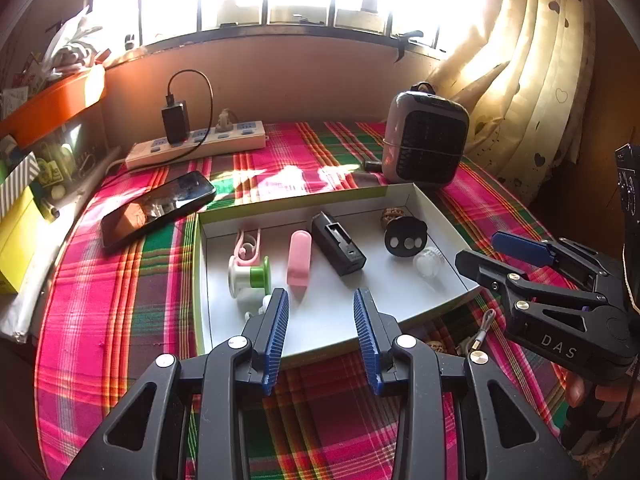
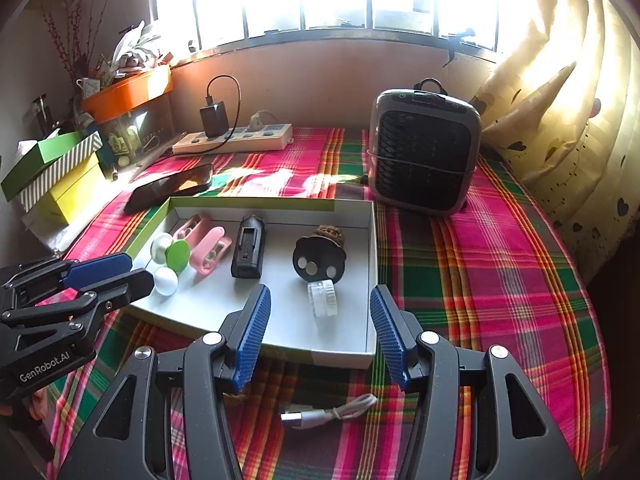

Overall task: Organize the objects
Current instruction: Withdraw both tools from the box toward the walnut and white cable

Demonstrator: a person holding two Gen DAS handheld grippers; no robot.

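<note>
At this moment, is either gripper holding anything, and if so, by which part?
Nothing is held. The left gripper and the right gripper both stand open with nothing between their fingers, poised over the near edge of the white box.

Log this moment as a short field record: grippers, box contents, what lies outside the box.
left gripper: open, empty, at the box's near edge
right gripper: open, empty, above the cable
box: holds pink clips, black device, black disc, clear jar, green-white spool
outside box: USB cable, phone, fan, power strip
</note>
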